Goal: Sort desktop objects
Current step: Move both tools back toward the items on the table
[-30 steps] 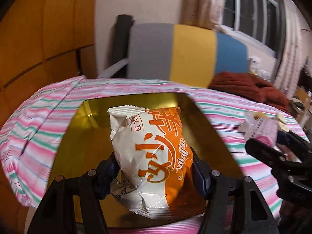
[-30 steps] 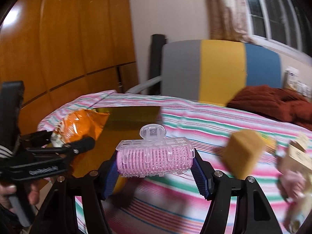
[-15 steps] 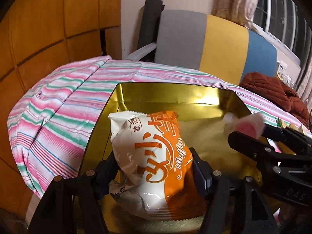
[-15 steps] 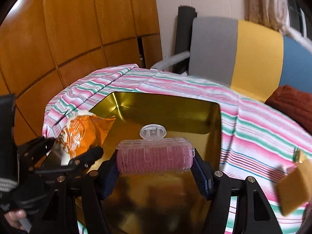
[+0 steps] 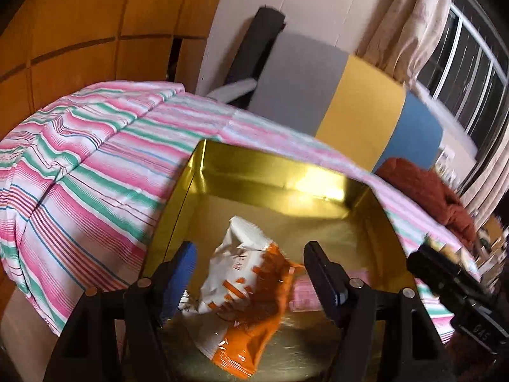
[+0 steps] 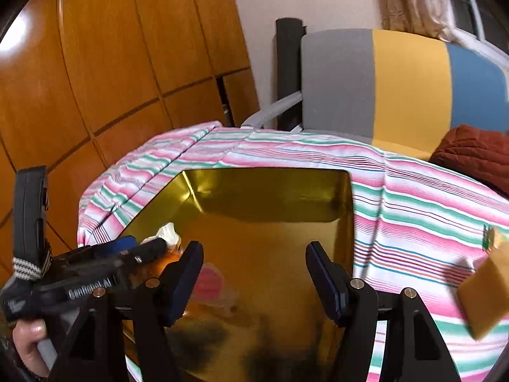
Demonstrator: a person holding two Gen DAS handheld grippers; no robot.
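Observation:
An orange and white snack bag [image 5: 241, 289] lies crumpled on the floor of the gold tray [image 5: 270, 175]. My left gripper [image 5: 251, 248] straddles it with its jaws opening, and the pads stand clear of the bag. A pink hair roller [image 6: 210, 281] lies blurred on the tray [image 6: 270, 197] floor, low and left of my right gripper [image 6: 254, 248], which is open with nothing between its fingers. In the left wrist view the roller [image 5: 331, 289] shows behind the right finger. The right wrist view catches only a corner of the bag [image 6: 167, 234], behind the left gripper [image 6: 95, 273].
The tray sits on a pink, green and white striped cloth [image 6: 413, 222]. A yellow sponge block [image 6: 483, 299] lies on the cloth at the right. A grey, yellow and blue chair back [image 6: 397, 82] and a rust-red blanket [image 6: 477, 152] stand behind. A hand [image 6: 28, 340] holds the left gripper.
Both grippers moved over the gold tray. The left jaws spread and the snack bag dropped flat onto the tray floor. The pink roller left the right gripper's fingers and lies in the tray.

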